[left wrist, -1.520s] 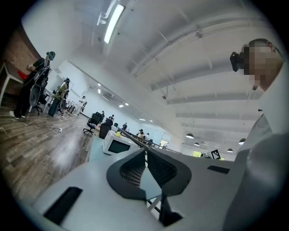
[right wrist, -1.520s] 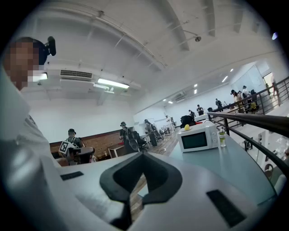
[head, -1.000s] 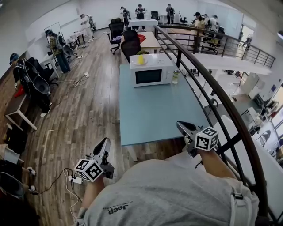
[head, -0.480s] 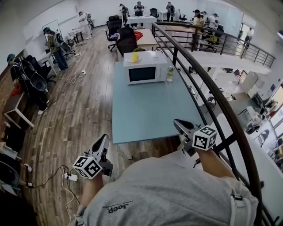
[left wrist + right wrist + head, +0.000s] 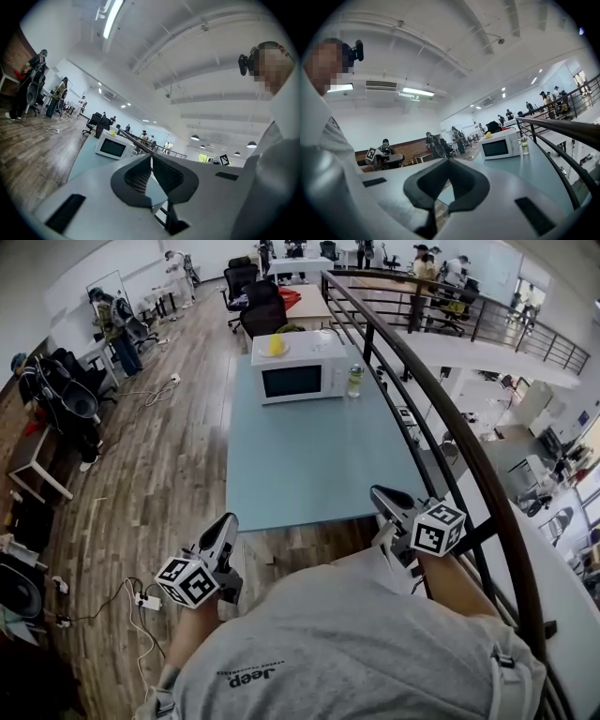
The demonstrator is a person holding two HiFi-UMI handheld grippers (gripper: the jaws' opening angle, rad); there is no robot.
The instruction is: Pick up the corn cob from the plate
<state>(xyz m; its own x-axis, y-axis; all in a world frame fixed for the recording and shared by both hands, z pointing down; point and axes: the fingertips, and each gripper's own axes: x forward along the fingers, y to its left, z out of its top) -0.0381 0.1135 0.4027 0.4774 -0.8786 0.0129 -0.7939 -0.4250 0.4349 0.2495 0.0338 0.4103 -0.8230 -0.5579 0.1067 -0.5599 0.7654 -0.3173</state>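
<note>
A yellow thing [image 5: 277, 343], likely the corn cob, lies on top of a white microwave [image 5: 298, 379] at the far end of a pale blue table [image 5: 309, 474]; I cannot make out a plate. It shows small in the left gripper view [image 5: 112, 133] and the right gripper view [image 5: 488, 135]. My left gripper [image 5: 228, 519] is held level just short of the table's near left corner, shut and empty [image 5: 151, 157]. My right gripper [image 5: 375, 491] hovers at the near right edge, also shut and empty [image 5: 448, 161].
A small bottle [image 5: 355, 381] stands right of the microwave. A dark curved railing [image 5: 441, 418] runs along the table's right side. Wooden floor with cables and a power strip [image 5: 145, 599] lies left. Office chairs [image 5: 262, 310], desks and several people are far off.
The table and microwave have drawn nearer and lower in the head view. Both grippers have moved forward toward the table's near edge, staying shut.
</note>
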